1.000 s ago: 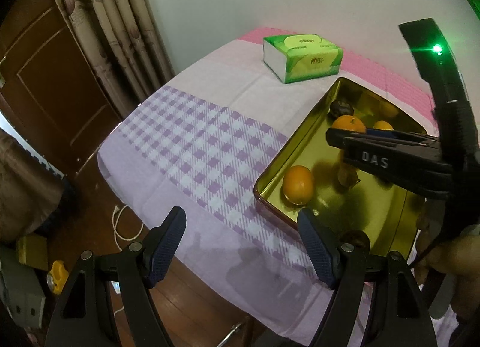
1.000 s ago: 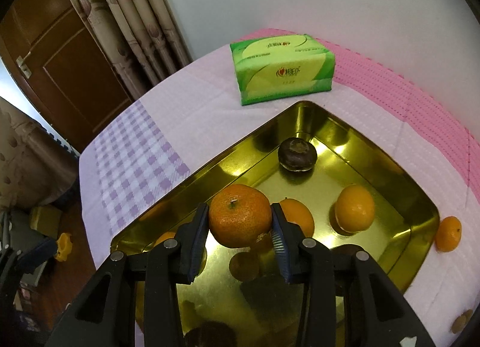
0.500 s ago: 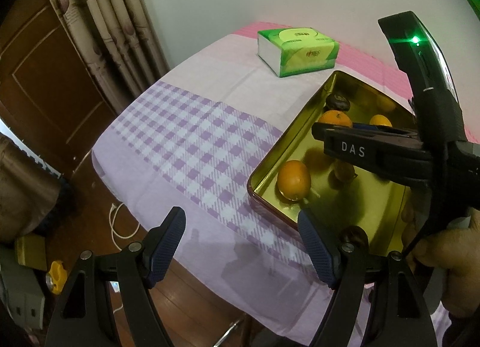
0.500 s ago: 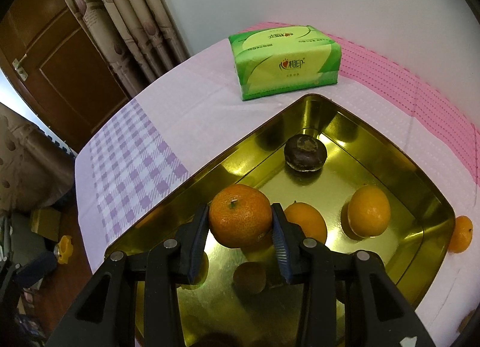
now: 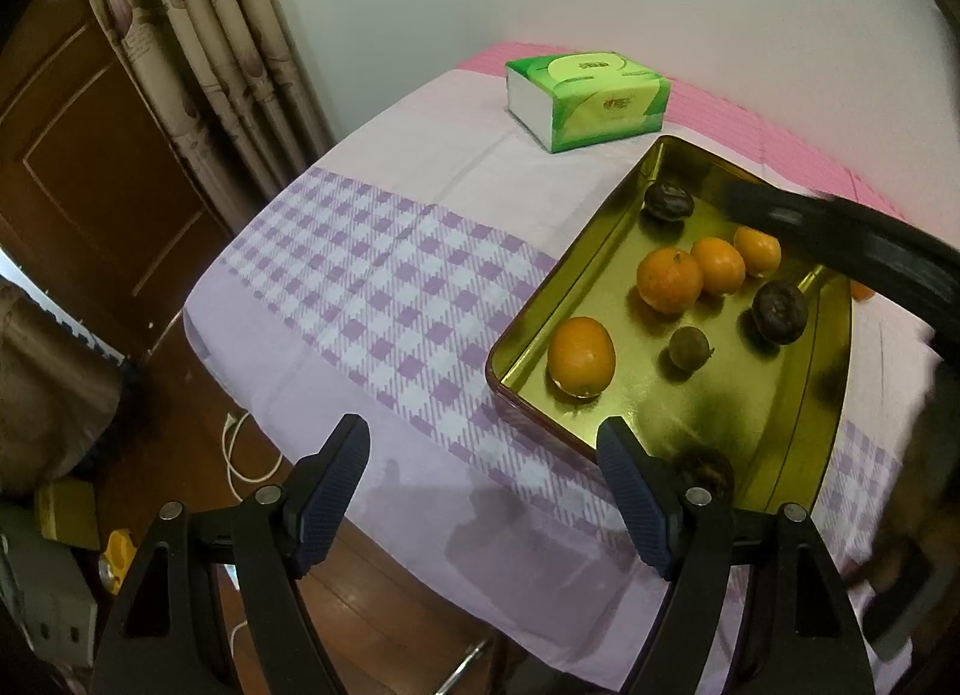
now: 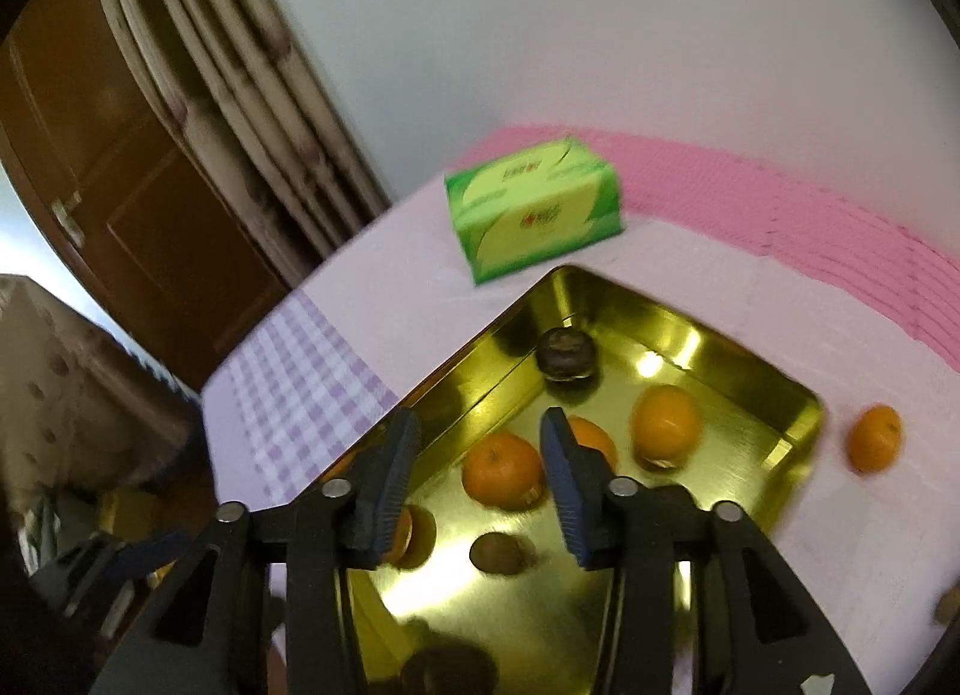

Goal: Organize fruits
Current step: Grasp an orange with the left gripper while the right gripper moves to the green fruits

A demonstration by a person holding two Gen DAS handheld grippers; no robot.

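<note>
A gold metal tray (image 5: 834,335) (image 6: 798,401) lies on the table and holds several oranges and dark round fruits. The orange I carried (image 6: 503,470) (image 5: 669,280) now rests on the tray floor beside two other oranges. My right gripper (image 6: 480,473) is open and lifted above it, empty. My left gripper (image 5: 486,491) is open and empty, hovering over the table's near edge left of the tray. One orange (image 6: 874,437) lies on the cloth outside the tray's right corner.
A green tissue box (image 5: 585,98) (image 6: 534,224) stands behind the tray. The table has a pink and purple-checked cloth (image 5: 372,275). A curtain (image 5: 210,53) and wooden door (image 5: 78,155) are at the left; the floor lies below the table edge.
My right gripper opened and let the orange go onto the tray, then rose and pulled back. The left gripper stayed open and shifted only a little.
</note>
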